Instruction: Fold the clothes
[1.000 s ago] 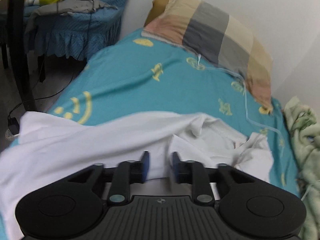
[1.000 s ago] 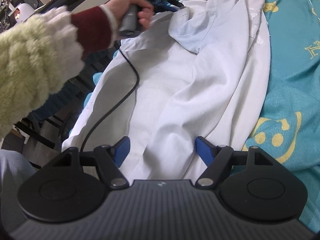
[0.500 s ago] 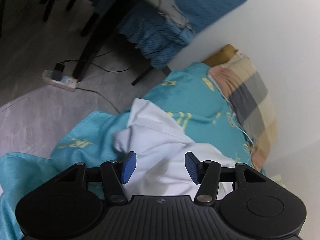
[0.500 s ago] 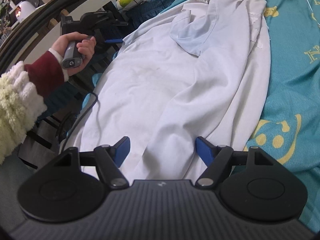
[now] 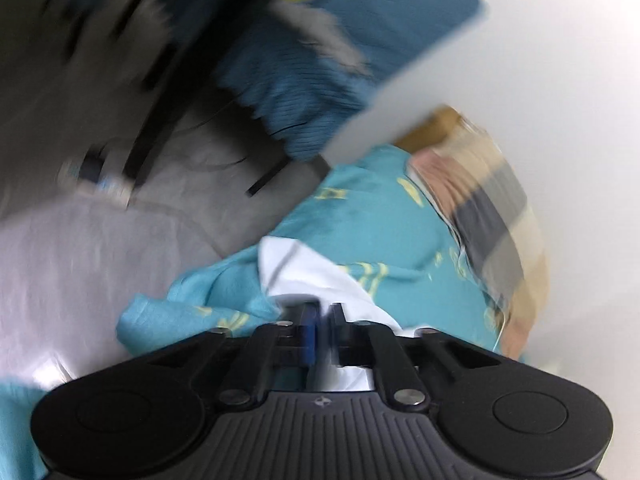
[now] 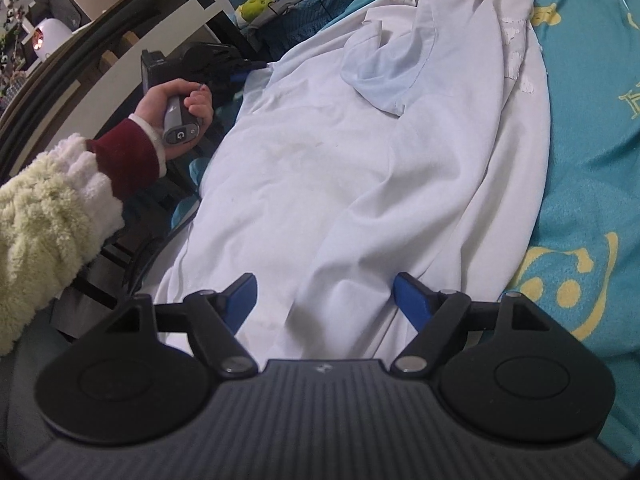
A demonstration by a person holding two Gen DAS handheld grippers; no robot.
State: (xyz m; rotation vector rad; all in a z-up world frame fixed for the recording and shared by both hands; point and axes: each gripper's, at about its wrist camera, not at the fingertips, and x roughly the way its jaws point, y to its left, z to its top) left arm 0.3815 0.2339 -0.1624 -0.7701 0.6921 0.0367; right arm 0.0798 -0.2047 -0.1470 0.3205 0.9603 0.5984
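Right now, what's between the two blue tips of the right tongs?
Only the white garment, lying loose on the teal bedsheet. The right tongs stand wide open over it, as the right wrist view shows.

I'm seeing one white hoodie (image 6: pixel 360 184) lying spread lengthwise over the teal bedsheet (image 6: pixel 592 128), rumpled w/ long soft creases running down its length. Its pale-blue-lined hood (image 6: pixel 384 72) is lying open on top near the far end. A faint yellowish stain is showing mid-body. Its left edge is hanging at the bed's side. In the blurred left wrist view I'm only making out a white corner (image 5: pixel 304 268) of it.
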